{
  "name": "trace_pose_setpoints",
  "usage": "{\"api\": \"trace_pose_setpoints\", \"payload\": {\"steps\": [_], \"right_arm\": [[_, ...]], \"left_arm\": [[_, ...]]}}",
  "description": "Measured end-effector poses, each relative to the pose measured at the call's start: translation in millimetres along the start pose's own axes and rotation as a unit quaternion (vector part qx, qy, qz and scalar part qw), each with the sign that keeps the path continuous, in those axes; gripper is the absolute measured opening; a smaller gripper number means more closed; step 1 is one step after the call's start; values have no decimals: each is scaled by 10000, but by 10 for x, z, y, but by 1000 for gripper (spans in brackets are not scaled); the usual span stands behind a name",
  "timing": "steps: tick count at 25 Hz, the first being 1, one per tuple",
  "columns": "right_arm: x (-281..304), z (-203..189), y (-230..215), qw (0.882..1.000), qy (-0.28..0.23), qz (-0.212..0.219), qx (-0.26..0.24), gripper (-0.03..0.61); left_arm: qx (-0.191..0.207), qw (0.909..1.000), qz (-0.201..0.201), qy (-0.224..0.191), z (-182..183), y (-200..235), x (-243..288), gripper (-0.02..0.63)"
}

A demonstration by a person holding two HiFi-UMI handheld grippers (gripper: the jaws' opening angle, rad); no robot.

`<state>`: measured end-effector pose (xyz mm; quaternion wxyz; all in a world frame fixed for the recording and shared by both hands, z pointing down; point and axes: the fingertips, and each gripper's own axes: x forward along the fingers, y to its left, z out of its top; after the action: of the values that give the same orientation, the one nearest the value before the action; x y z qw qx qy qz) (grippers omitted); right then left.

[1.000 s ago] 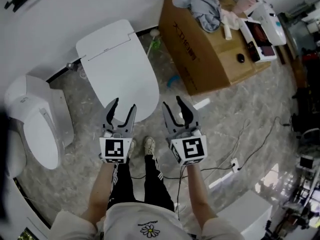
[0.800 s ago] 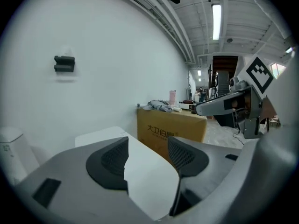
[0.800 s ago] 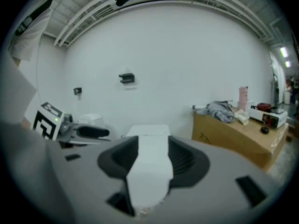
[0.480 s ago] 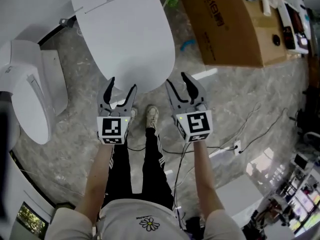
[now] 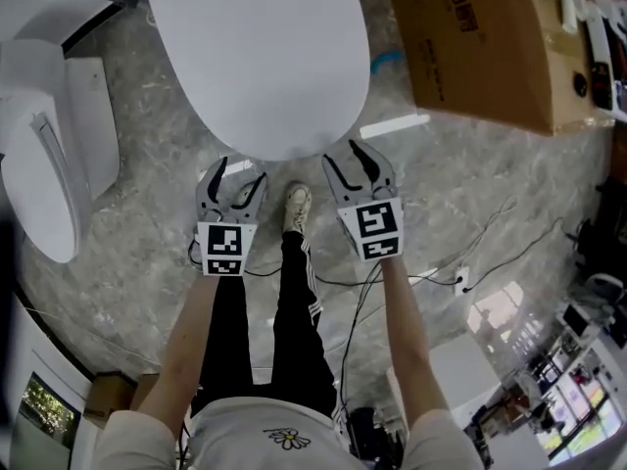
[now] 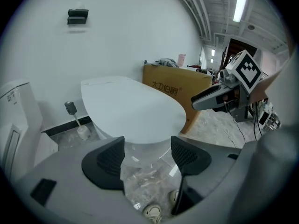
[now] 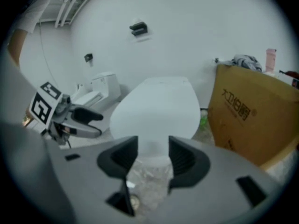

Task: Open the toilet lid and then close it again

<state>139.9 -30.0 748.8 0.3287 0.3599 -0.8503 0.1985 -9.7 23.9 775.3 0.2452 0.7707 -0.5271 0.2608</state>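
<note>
The white toilet, its lid [image 5: 260,57] down flat, fills the top middle of the head view. Both grippers hover just short of the lid's front rim, apart from it. My left gripper [image 5: 238,176] is at the rim's left front and my right gripper [image 5: 347,159] at its right front. Both point forward and down. Their jaws have just been opening and stand open, with nothing between them. In the left gripper view the lid [image 6: 133,113] lies beyond the left gripper [image 6: 147,155]. From the right gripper view the lid [image 7: 156,108] lies ahead of the right gripper [image 7: 153,155].
A second white toilet [image 5: 44,155] stands at the left. A large cardboard box [image 5: 480,47] sits to the right of the lid. Cables [image 5: 460,262] run over the marbled floor. My legs and a shoe [image 5: 296,204] are between the grippers. A toilet brush [image 6: 77,122] stands by the wall.
Both grippers have come down and forward to the lid's front rim, and their jaws stand wider. The toilet looks larger and nearer in the head view.
</note>
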Motion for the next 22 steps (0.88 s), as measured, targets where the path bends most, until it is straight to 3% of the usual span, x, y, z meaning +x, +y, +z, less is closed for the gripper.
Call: {"api": "trace_pose_setpoints", "payload": {"steps": [6,11,15,22], "right_arm": [[285,-466,25,9985,536,115,-43,206],[426,-674,31,9957,834,202,-357,206],[468,-710,97,9944,875,227,-551,206],[486,-609,-126,9971,724,-155,-192,206]], "left_arm": [[24,9998,-118,187,-313,-20,187,319],[327,9991,-126,243,-411,-58,334,319],[200,9997,-5,160,-356,59,382,318],[157,9998,52,101,-306,208,397,318]]}}
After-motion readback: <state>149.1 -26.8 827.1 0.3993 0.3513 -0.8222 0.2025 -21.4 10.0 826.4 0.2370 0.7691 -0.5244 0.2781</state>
